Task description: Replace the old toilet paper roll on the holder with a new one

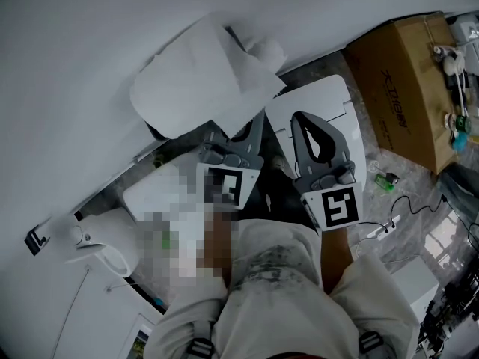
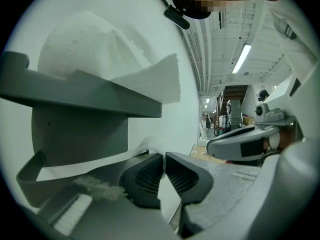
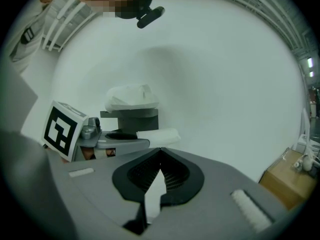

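Two grippers work close to the wall. The left gripper (image 2: 163,159) has its jaws pinched on the loose tail of the white toilet paper (image 2: 100,44), which drapes over the grey wall-mounted holder (image 2: 75,91). The right gripper (image 3: 160,153) waits just beside it, jaws closed on nothing. We judge that a sharp pull could tear the thin sheet rather than free the roll. Sheet and holder hide the roll's core, and we cannot make out a new roll.
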The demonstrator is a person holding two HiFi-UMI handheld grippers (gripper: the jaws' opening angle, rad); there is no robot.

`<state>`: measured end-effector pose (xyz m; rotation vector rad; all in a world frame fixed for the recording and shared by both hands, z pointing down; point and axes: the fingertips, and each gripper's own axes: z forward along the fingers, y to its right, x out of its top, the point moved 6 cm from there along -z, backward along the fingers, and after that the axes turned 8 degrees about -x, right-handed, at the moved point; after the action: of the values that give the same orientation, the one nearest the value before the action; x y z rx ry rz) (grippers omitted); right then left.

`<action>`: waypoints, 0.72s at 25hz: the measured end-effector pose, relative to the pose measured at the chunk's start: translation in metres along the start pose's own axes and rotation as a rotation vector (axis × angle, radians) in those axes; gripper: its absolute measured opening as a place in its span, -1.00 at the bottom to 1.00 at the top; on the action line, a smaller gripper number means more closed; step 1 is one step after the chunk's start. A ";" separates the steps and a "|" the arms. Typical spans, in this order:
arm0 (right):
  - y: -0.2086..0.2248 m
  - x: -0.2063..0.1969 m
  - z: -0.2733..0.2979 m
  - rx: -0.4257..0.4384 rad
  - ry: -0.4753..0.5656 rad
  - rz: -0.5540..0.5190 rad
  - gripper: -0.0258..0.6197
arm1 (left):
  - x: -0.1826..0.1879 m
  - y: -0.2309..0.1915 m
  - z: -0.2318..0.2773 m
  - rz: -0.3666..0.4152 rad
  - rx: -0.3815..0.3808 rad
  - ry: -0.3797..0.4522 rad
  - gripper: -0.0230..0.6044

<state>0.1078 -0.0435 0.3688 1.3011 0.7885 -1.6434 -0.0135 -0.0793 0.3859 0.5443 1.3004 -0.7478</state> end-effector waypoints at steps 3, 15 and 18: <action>0.004 0.001 0.001 -0.009 0.003 0.001 -0.92 | 0.000 0.002 0.006 0.001 -0.014 0.000 -0.86; 0.019 0.002 -0.004 -0.077 0.002 0.010 -0.92 | 0.003 0.003 0.019 0.002 -0.049 0.009 -0.86; 0.024 0.003 -0.006 -0.094 0.003 0.011 -0.92 | 0.005 0.002 0.021 0.013 -0.050 0.008 -0.86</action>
<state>0.1316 -0.0484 0.3656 1.2402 0.8484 -1.5769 0.0023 -0.0943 0.3853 0.5156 1.3186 -0.7016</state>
